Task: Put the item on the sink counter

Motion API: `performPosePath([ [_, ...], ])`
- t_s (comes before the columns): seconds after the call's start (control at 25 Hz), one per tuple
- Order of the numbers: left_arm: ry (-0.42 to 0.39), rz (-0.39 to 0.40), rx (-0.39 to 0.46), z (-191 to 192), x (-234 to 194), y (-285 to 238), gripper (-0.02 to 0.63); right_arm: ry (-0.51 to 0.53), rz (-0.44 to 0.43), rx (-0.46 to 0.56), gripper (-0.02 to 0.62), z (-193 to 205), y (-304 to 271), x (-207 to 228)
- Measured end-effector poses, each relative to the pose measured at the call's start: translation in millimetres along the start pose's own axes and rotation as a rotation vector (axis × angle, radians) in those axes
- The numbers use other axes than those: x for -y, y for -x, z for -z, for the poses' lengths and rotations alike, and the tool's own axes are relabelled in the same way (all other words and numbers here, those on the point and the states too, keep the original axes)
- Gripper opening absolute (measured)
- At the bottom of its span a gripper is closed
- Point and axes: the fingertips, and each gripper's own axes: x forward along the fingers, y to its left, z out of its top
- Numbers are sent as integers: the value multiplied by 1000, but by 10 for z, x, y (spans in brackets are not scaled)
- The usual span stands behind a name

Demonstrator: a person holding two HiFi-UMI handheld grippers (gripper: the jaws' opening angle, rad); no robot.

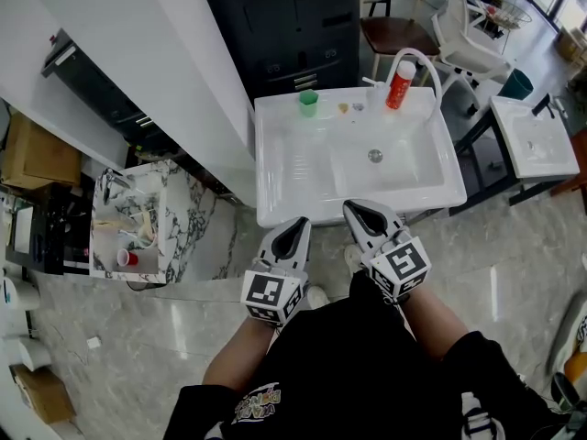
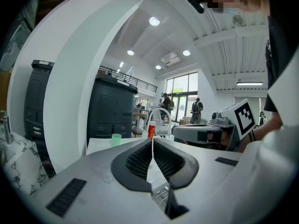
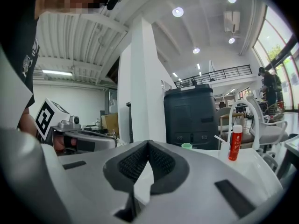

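Note:
A white sink counter (image 1: 284, 168) stands in front of me, its basin empty. On its back ledge are a green cup (image 1: 308, 102), a red bottle with a white cap (image 1: 399, 84) and a white arched faucet (image 1: 424, 60). My left gripper (image 1: 298, 224) and right gripper (image 1: 354, 208) hover side by side at the counter's near edge, both shut with nothing between the pads. In the left gripper view the gripper (image 2: 152, 142) points at the cup (image 2: 116, 138) and the bottle (image 2: 151, 129). The right gripper (image 3: 148, 143) likewise faces the cup (image 3: 187, 146) and the bottle (image 3: 235, 143).
A dark cabinet (image 1: 293, 26) stands behind the sink, a white wall block (image 1: 174, 71) to its left. A marble side table (image 1: 174, 218) with a red cup (image 1: 128, 258) sits at the left. A second sink (image 1: 532, 136), a chair (image 1: 404, 26) and a teal bin (image 1: 516, 83) are at the right.

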Motion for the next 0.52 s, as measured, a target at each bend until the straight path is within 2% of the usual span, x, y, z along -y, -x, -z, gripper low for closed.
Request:
performPosePath([
  [0.52,2,6,-3,20,43,2,20,-4,2,-3,54,33,31,-15],
])
